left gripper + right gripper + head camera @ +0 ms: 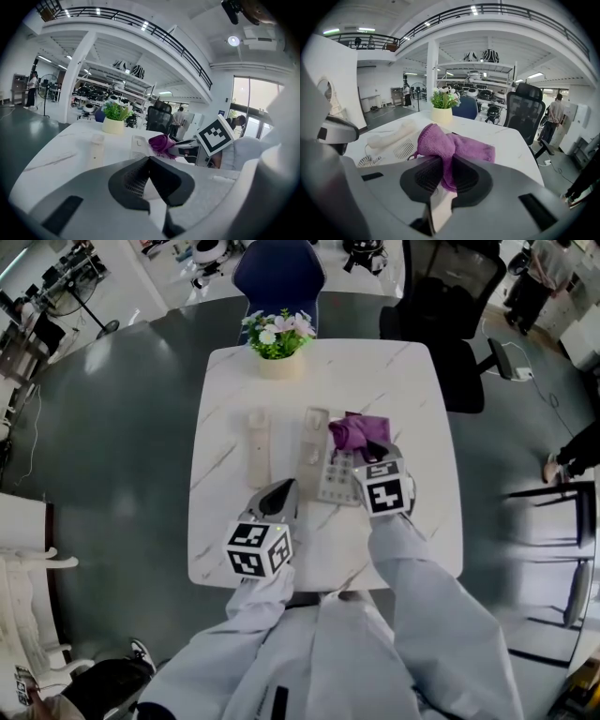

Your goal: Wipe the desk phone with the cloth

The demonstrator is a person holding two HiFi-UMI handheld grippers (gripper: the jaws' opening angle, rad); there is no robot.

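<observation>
Right gripper [446,164]: clamps a fold of the purple cloth [452,143] between both jaws, with the rest bunched up ahead of the tips. Hangs over the far right part of the desk phone [328,470]. Cloth looks on or just above the base; can't tell contact from any view.

Left gripper [149,160]: jaws together, nothing between them. Sits low over the near side of the table [225,399], left of the phone and apart from it. Aims across the tabletop toward handset and base.

Handset [259,451]: off the cradle. Lies flat on the table just left of the base, roughly parallel to it. Coiled cord [365,161] shows beside it in the right gripper view.

Phone base: lies mid-table, key grid toward the near edge. Slotted grille [402,150] shows just left of the cloth in the right gripper view.

Flower pot [278,351]: stands upright at the far edge, about centre, well apart from the phone.

Beyond the table: blue chair [278,273] at the far side, black office chair [450,296] at the far right corner, both on dark floor.

Light grey sleeves [412,568] run to both grippers.
</observation>
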